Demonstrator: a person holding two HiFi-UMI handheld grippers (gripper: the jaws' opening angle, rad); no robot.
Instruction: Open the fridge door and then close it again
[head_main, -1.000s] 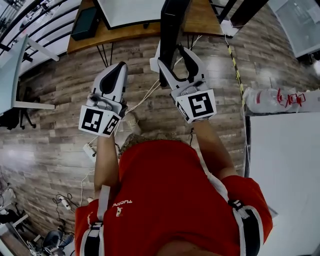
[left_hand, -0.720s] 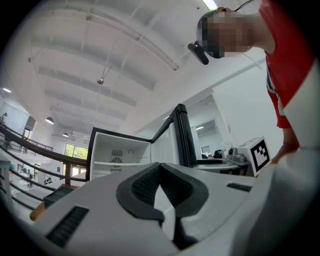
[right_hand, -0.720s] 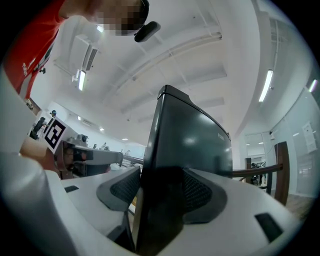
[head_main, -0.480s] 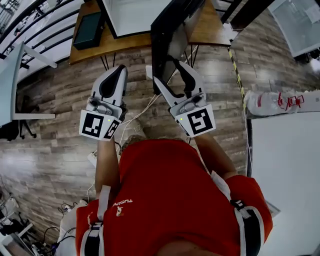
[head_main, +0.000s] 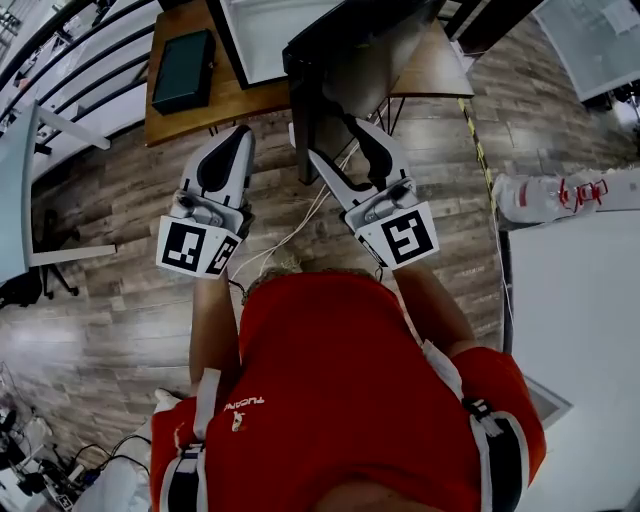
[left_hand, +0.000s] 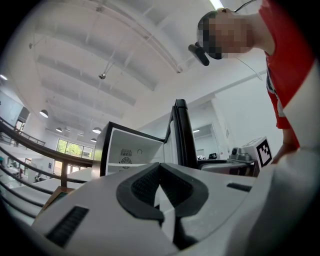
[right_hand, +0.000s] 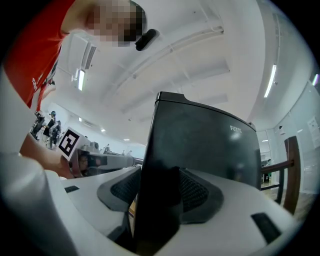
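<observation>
Fridge door (head_main: 350, 55), upper centre, open, edge clamped by right claw (head_main: 338, 140); left claw (head_main: 235, 140) closed, empty; swing outward or back undetermined, grip to be kept.

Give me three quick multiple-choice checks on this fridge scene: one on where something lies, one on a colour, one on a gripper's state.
1. Where does the dark case lie?
A. On the wooden table, beside the fridge
B. On the floor
C. Inside the fridge

2. What colour is the fridge door on the outside?
A. White
B. Black
C. Red

3. What is the right gripper doing?
A. Open in free air
B. Shut on a cable
C. Shut on the fridge door's edge

Answers:
1 A: the head view shows it flat on the tabletop, left of the open fridge.
2 B: the right gripper view shows a glossy black panel.
3 C: the door's edge stands clamped between both pads.
</observation>
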